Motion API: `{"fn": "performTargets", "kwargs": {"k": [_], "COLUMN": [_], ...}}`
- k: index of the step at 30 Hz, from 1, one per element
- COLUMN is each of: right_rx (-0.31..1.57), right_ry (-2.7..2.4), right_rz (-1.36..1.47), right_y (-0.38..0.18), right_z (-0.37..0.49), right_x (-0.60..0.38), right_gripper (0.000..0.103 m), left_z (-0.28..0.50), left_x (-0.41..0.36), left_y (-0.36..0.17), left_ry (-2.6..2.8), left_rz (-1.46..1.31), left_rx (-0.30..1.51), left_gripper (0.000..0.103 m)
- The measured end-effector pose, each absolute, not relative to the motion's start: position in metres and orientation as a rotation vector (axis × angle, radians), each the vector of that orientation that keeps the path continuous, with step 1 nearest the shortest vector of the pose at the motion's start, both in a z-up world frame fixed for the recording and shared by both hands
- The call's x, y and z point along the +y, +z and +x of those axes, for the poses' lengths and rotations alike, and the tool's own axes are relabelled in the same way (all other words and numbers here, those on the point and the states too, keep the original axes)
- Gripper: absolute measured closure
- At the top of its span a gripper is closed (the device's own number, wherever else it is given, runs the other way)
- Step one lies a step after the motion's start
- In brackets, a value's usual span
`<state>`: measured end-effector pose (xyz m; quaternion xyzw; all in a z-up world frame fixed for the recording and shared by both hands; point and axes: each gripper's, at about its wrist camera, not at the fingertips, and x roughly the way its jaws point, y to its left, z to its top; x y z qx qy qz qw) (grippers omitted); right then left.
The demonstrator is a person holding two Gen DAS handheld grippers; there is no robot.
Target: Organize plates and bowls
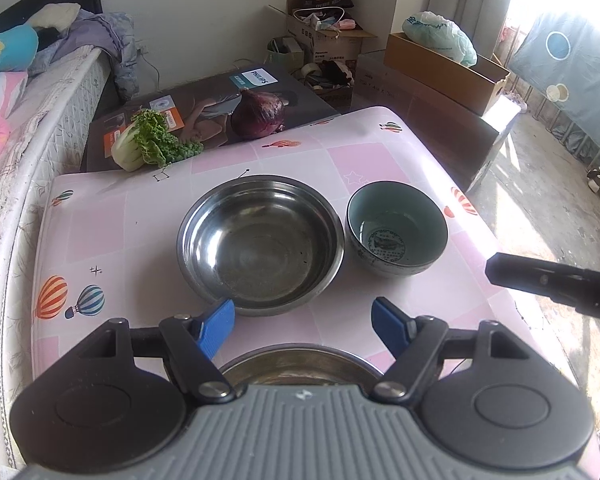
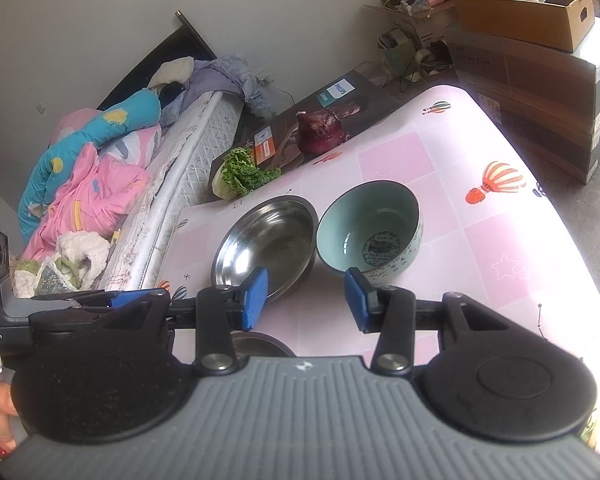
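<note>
A large steel bowl sits mid-table with a teal ceramic bowl just to its right. A second steel dish lies below my left gripper, which is open and empty above the near table edge. In the right wrist view the steel bowl and the teal bowl sit side by side, just ahead of my right gripper, which is open and empty. The second steel dish shows under its left finger. The left gripper's body is at far left.
The table has a pink balloon-print cloth. A bok choy and a red cabbage lie on a Philips box at the far edge. A bed runs along the left. Cardboard boxes stand at back right.
</note>
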<state>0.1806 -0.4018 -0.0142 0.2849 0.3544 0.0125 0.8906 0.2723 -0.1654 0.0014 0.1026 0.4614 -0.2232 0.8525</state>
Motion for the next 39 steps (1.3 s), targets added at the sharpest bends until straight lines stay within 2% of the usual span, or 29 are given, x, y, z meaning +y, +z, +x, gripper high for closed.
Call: {"fn": "performTargets", "kwargs": {"k": [10, 14, 21, 27, 29, 39], "right_rx": [0.733, 0.744, 0.77, 0.811, 0.825, 0.879], "right_ry": [-0.043, -0.074, -0.097, -0.095, -0.1, -0.09], "right_rz": [0.613, 0.62, 0.638, 0.647, 0.648, 0.626], "right_y": [-0.026, -0.035, -0.056, -0.078, -0.085, -0.111], "right_z": [0.173, 0.182, 0.212, 0.245, 0.256, 0.301], "right_x": [-0.429, -0.44, -0.46, -0.475, -0.479, -0.489], "right_gripper": [0.061, 0.061, 0.061, 0.066, 0.068, 0.075], "left_z": [0.273, 0.282, 0.303, 0.322, 0.327, 0.342], "left_x": [-0.186, -0.199, -0.226, -0.241, -0.244, -0.254], "left_y": [-0.002, -0.006, -0.02, -0.042, -0.05, -0.071], "left_ry": [-0.523, -0.551, -0.584, -0.569, -0.56, -0.497], "left_rz": [0.17, 0.147, 0.12, 0.095, 0.082, 0.069], "left_rx": [0.976, 0.993, 1.044, 1.117, 1.143, 1.167], "left_gripper": [0.028, 0.035, 0.055, 0.075, 0.078, 0.079]}}
